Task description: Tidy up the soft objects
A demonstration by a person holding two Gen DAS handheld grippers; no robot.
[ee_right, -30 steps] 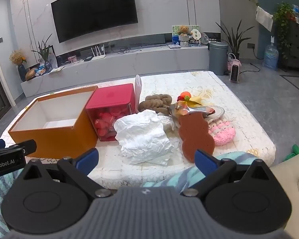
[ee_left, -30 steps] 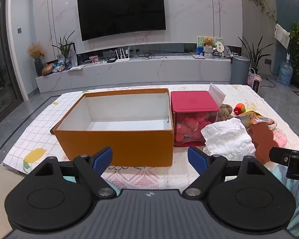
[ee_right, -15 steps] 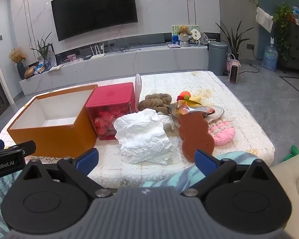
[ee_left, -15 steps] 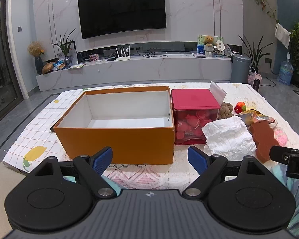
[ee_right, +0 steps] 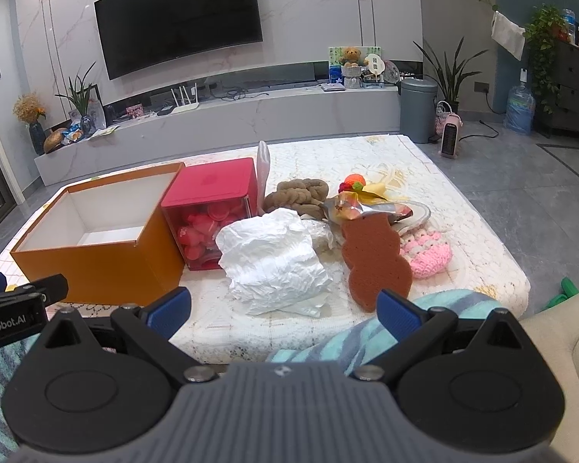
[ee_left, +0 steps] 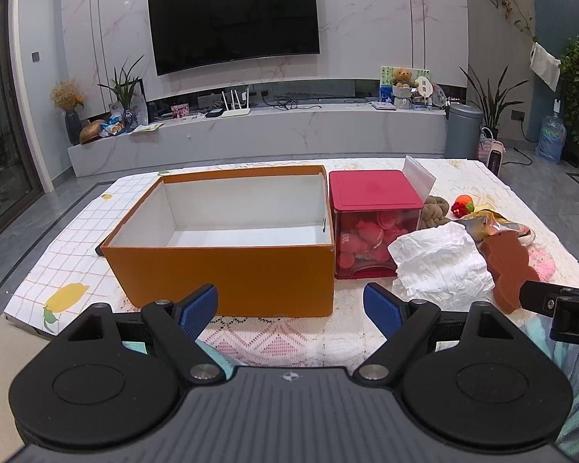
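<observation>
Both tools stand at the near edge of the low cloth-covered desk (ee_left: 77, 231). The left tool (ee_left: 289, 305) has its blue-padded jaws spread wide with nothing between them; the right tool (ee_right: 283, 306) is likewise wide apart and empty.

The open orange cardboard box with a white inside (ee_left: 227, 243) sits on the left half of the desk, its near wall close to the near edge, and it holds nothing visible. Touching its right wall stands the red-lidded clear plastic box of red pieces (ee_left: 372, 223). Just right of that lies the crumpled white tissue bundle (ee_right: 270, 258), then the brown gourd-shaped sponge (ee_right: 374, 254), and the pink knitted pouch (ee_right: 428, 254) near the right edge. Behind them lie a brown braided rope (ee_right: 297, 196), a shiny foil wrapper (ee_right: 363, 208) and a small orange and red knitted toy (ee_right: 353, 183).

Bare cloth lies in front of the tissue bundle and along the far right corner. The left view alone shows the bare checked strip at the desk's left edge; the right view alone shows the right edge, the grey floor (ee_right: 521, 200) and a striped teal fabric (ee_right: 347, 335) below the tool.
</observation>
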